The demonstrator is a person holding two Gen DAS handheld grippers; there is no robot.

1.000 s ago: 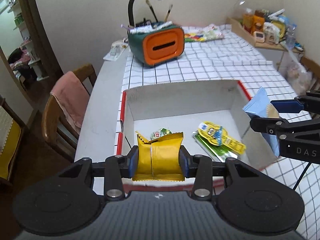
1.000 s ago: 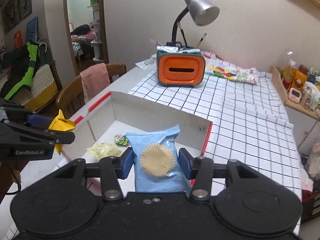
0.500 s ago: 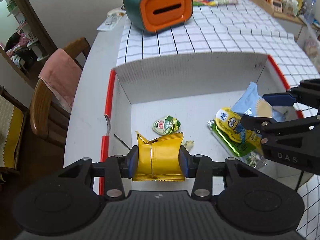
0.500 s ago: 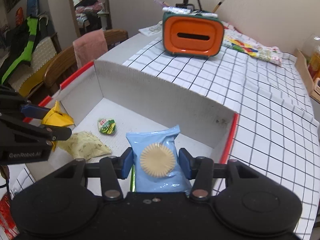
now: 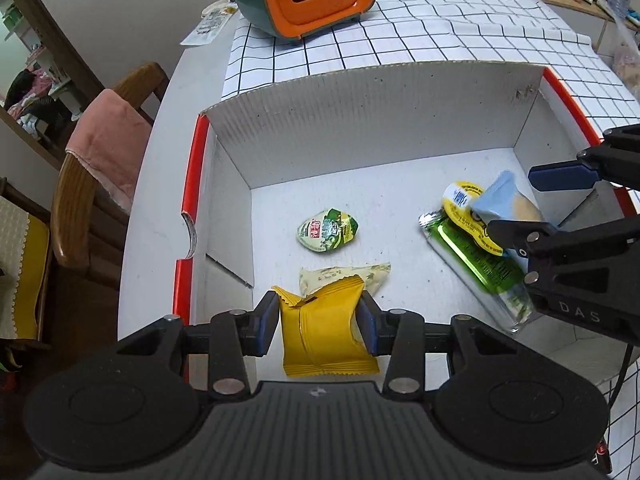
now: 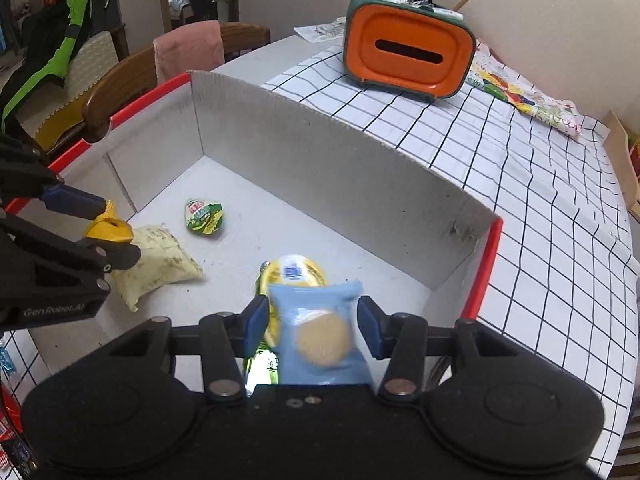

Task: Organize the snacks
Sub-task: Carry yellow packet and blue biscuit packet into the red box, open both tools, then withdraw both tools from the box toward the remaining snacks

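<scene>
Packets are pinched in both grippers above an open cardboard box. In the left wrist view, a yellow packet is clamped upright between the blue pads of the left gripper, over the near part of the box floor by the left wall. Just beyond it a pale cream packet lies on the floor, partly hidden behind the yellow one. Farther in, near the middle of the floor, a small green-and-white wrapped snack lies apart from the rest. Toward the right wall a long green packet lies flat, with a yellow-labelled packet resting on its far end.

In the right wrist view, a light blue packet printed with a round biscuit is gripped between the pads of the right gripper, held over the green and yellow-labelled packets at the right side of the box. Whether it touches them cannot be told.

Beyond the far wall of the box, a checked cloth covers the table, and an orange-fronted holder stands near the far edge. A chair draped with a pink towel stands off the left edge.
</scene>
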